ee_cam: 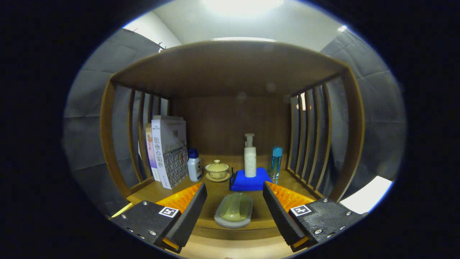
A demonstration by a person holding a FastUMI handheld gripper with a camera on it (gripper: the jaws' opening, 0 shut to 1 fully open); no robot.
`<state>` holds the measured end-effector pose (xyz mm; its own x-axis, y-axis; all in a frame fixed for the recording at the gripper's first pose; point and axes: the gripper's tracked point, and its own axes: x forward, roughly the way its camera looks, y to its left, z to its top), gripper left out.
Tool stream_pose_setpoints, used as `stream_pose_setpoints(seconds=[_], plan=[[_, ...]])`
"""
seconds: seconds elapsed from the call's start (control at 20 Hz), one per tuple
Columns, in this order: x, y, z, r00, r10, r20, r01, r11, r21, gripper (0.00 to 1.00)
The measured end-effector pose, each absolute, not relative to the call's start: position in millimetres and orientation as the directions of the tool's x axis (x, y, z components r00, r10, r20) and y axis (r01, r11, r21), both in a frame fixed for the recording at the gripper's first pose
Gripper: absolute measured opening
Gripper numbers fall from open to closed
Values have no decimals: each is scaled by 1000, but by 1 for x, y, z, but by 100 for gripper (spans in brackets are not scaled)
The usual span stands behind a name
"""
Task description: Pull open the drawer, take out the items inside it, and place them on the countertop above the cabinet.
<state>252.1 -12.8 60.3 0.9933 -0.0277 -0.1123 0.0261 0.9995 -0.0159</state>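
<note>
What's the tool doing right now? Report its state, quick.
Tool: open, holding nothing; the soap dish lies between its fingers, untouched.

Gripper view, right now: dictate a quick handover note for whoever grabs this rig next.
Gripper: fingers open, gripping nothing.
Green soap bar in its grey oval dish lies on the wooden countertop, between the fingers.
Beyond them: white pump bottle standing on a blue folded cloth, slim blue bottle beside it, lidded cream teacup on a saucer, small white bottle with blue cap, upright books.
Drawer is out of sight; check it for remaining items.
</note>
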Motion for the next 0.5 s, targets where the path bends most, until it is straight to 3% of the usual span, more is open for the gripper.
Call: stream_pose_setpoints(seconds=[0.5], plan=[[146,-3,87,999,-49,18,49,999,-4,97]])
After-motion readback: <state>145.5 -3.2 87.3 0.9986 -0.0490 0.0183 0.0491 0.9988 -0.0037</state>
